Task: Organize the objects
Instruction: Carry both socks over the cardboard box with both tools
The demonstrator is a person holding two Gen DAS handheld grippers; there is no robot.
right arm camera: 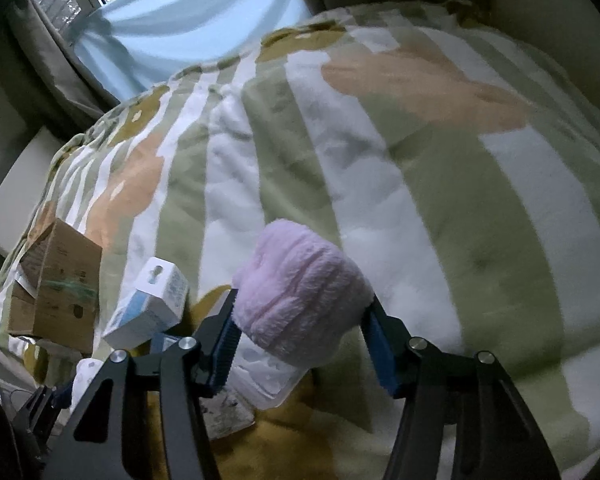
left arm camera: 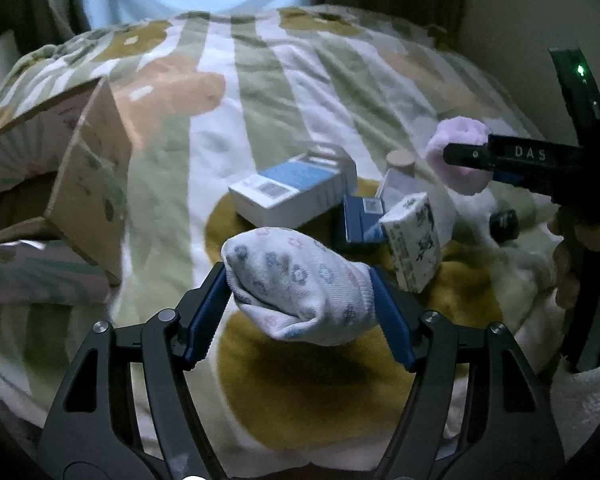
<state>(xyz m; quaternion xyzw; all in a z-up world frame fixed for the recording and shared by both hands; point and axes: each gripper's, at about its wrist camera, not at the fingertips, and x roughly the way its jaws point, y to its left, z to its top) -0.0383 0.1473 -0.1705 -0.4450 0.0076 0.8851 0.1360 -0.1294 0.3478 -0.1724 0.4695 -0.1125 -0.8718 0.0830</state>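
My left gripper (left arm camera: 300,292) is shut on a white rolled sock with small flower prints (left arm camera: 300,284), held above the bed. My right gripper (right arm camera: 304,320) is shut on a fluffy pink sock (right arm camera: 300,300), also held above the bed; it shows in the left wrist view (left arm camera: 458,154) at the right. On the blanket lie a white and blue box (left arm camera: 292,190), a dark blue box (left arm camera: 362,218), a floral tissue pack (left arm camera: 414,240) and a small bottle with a beige cap (left arm camera: 398,170).
An open cardboard box (left arm camera: 88,176) lies at the left of the bed; it also shows in the right wrist view (right arm camera: 60,288). A striped green, white and mustard blanket (left arm camera: 260,80) covers the bed. A window with a light curtain (right arm camera: 172,20) is behind.
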